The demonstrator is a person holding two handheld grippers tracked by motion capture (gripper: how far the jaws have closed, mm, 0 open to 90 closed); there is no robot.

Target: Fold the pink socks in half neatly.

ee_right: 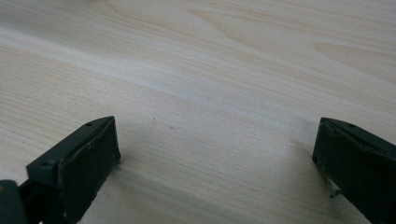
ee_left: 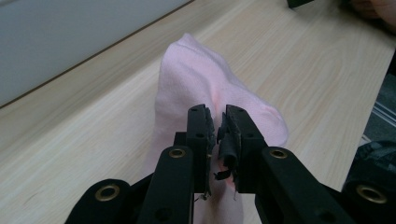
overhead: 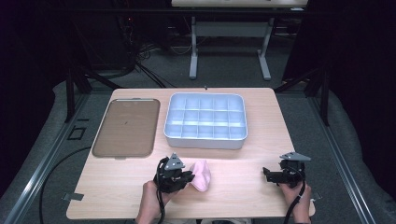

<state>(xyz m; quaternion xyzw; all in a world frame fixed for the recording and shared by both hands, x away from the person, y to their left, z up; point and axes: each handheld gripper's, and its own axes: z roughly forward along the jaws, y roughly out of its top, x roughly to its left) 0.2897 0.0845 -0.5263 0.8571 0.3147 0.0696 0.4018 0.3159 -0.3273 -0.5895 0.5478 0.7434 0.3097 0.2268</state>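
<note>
The left gripper (overhead: 184, 179) sits near the table's (overhead: 243, 196) near edge, its jaws clenched on a fold of a pink sock (ee_left: 210, 88); the sock lies on the wood just right of that gripper, near of the divided tray (overhead: 205, 122); the pinch looks meant to lift it, perhaps toward a compartment; the right gripper (overhead: 275, 175) rests well apart at the near right, jaws released wide over bare wood, probably waiting; a brown lid (overhead: 125, 127) lies left of the tray.

Pink sock (ee_left: 196, 88); pale wood table (overhead: 261, 186); grey-white tray (overhead: 205, 137); brown lid (overhead: 125, 128).
</note>
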